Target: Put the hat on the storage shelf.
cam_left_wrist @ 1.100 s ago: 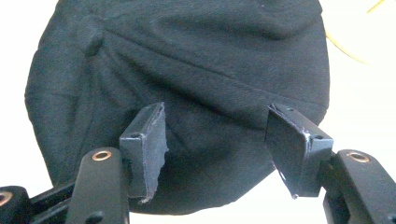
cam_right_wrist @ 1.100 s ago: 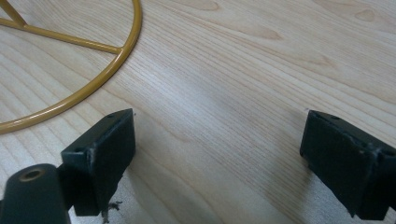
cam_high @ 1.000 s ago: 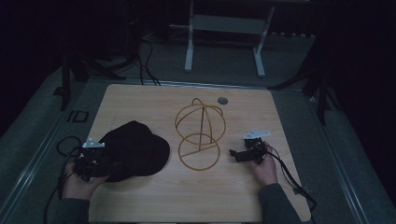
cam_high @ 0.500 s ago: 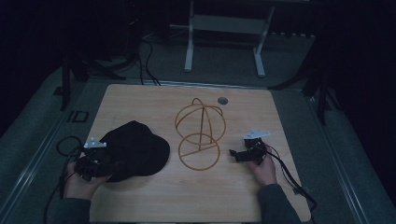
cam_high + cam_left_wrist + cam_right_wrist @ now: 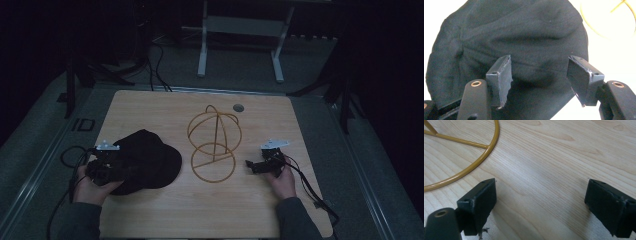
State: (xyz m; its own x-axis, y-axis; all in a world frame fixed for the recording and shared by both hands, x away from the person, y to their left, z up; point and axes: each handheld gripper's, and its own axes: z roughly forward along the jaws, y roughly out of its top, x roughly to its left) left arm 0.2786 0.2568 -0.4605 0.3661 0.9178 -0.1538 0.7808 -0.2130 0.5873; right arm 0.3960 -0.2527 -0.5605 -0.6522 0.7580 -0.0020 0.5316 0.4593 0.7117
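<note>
a: start big. what's on the table [image 5: 150, 215]?

b: a pale wood top, and near its middle a gold wire stand [image 5: 214, 142], a round base ring with a dome cage rising off it. left of that, just beside the ring, lies the black cap [image 5: 147, 160], crown up, slumped flat

a: and the hands?

b: the left gripper [image 5: 107, 165] sits at the cap's near-left edge. in the left gripper view its jaws stand apart over the cloth, with a soft fold of the crown [image 5: 524, 50] between them, and the pads don't look pressed in, so i'd call it open, nothing gripped yet. the right gripper [image 5: 260, 165] rests on the bare wood right of the stand, jaws wide with nothing between them, the base ring [image 5: 469, 170] just ahead

a: so the step is taking hold of the cap?

b: that's my reading, likely to set it on the dome. to do it well i'd bite a firm part, the seam or the band at the rim, not loose crown cloth, which would slip or bunch. push the jaws a bit deeper before closing, and lift slowly so the cap hangs open

a: and the right one?

b: keep it close to the ring, ready to steady the light stand, which could skid or tip when the cap drags over it

a: the small dark spot [image 5: 238, 107] at the far edge?

b: too small to tell
</note>
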